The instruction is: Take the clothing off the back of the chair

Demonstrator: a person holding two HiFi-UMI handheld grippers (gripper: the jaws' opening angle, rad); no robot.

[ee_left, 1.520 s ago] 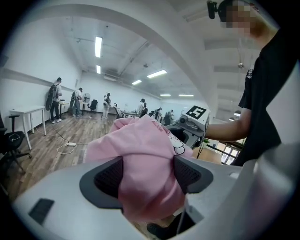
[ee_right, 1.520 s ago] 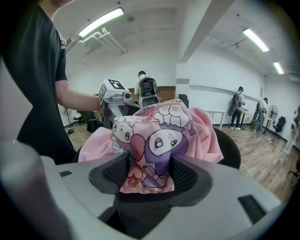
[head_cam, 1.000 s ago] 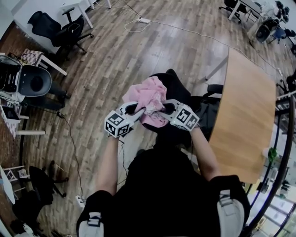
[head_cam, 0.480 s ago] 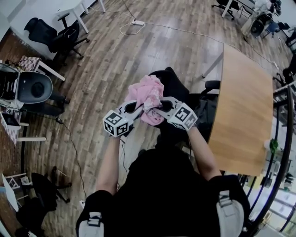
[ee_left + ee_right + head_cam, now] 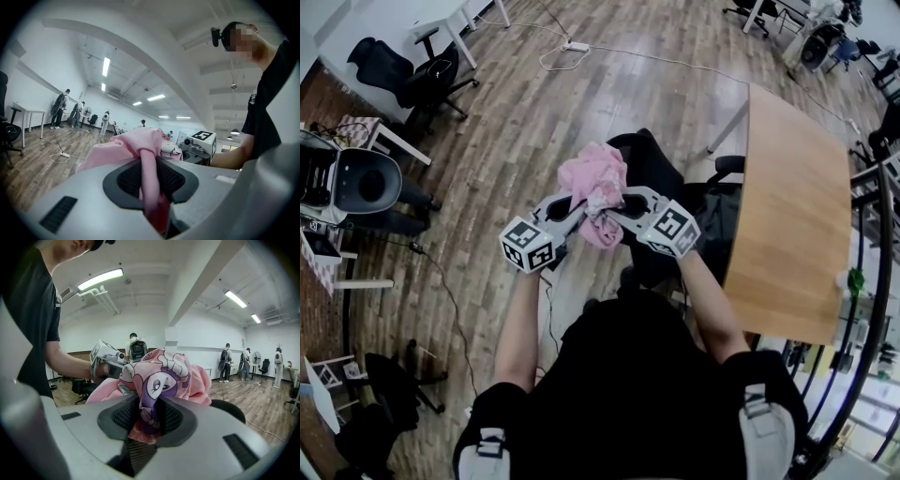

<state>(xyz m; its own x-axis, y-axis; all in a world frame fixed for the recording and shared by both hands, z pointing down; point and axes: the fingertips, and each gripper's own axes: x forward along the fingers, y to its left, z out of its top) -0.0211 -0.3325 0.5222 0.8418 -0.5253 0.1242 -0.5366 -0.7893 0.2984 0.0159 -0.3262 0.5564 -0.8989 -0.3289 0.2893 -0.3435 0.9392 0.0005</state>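
Pink garment [image 5: 592, 183] higher above chair [image 5: 652, 164]

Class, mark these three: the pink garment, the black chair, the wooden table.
pink garment [image 5: 592, 178], head view, bunched upper fold.
black chair [image 5: 654, 167], head view, dark part right of the garment.
wooden table [image 5: 792, 216], head view, bare tabletop.

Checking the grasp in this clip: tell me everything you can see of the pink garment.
The pink garment is soft, thin-looking fabric with a white and purple cartoon print, bunched into a crumpled heap over the black chair. Whether it touches the chair cannot be told. The left gripper, whose jaws have just been closing, pinches a plain pink fold. The right gripper is clamped on the printed part. A loose fold sags between them.
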